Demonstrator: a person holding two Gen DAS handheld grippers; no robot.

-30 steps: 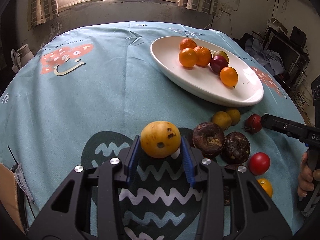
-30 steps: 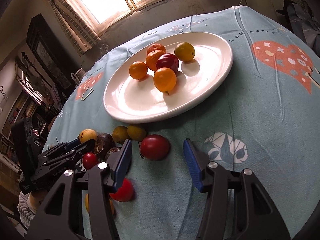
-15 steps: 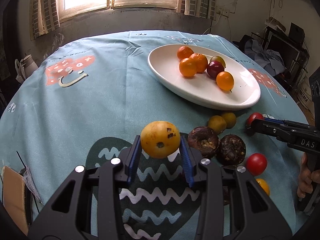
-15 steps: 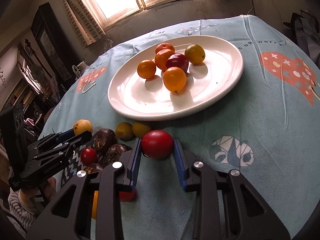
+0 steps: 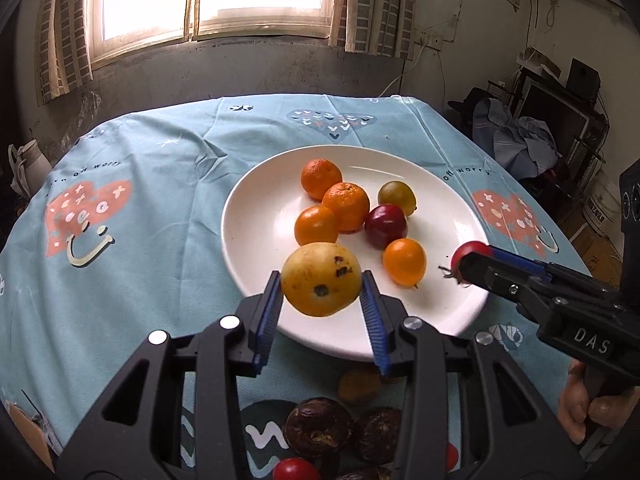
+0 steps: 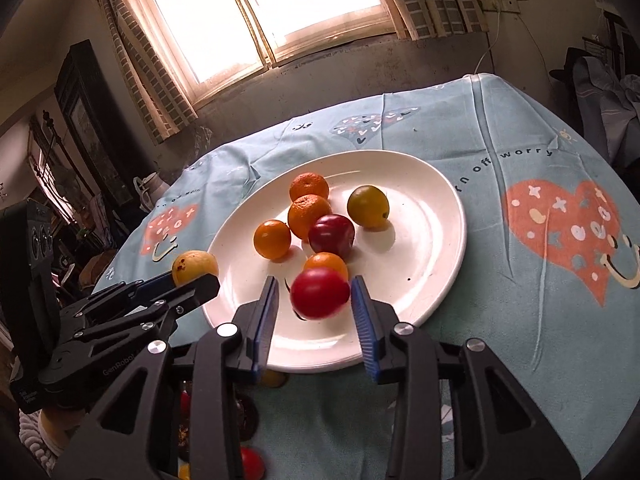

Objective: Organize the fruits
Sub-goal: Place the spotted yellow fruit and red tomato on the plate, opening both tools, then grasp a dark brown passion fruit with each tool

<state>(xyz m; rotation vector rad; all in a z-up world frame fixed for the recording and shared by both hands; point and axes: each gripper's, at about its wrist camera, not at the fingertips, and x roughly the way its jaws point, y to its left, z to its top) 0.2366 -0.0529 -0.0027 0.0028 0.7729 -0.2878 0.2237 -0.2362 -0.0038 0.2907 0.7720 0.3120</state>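
A white oval plate [image 5: 256, 216] [image 6: 432, 208] holds several fruits: oranges, a dark red plum [image 5: 386, 221] and a yellow-green fruit [image 5: 397, 198]. My left gripper [image 5: 321, 293] is shut on a spotted yellow fruit [image 5: 320, 284] and holds it above the plate's near edge. My right gripper [image 6: 315, 295] has its pads slightly apart around a blurred red fruit [image 6: 319, 293] above the plate's near part; in the left wrist view the red fruit [image 5: 470, 250] sits at its tips. Dark wrinkled fruits [image 5: 318, 428] and small red ones [image 5: 294, 470] lie on the cloth below.
The round table has a light blue cloth [image 5: 140, 184] with heart prints. A wall with a window stands behind. Clutter and a monitor stand at the right [image 5: 560, 120]. A small yellow fruit [image 5: 358, 386] lies by the plate's near rim.
Both grippers rose from the cloth and moved forward over the plate, each carrying its fruit. The right gripper's pads now stand wider around the red fruit than half a second ago.
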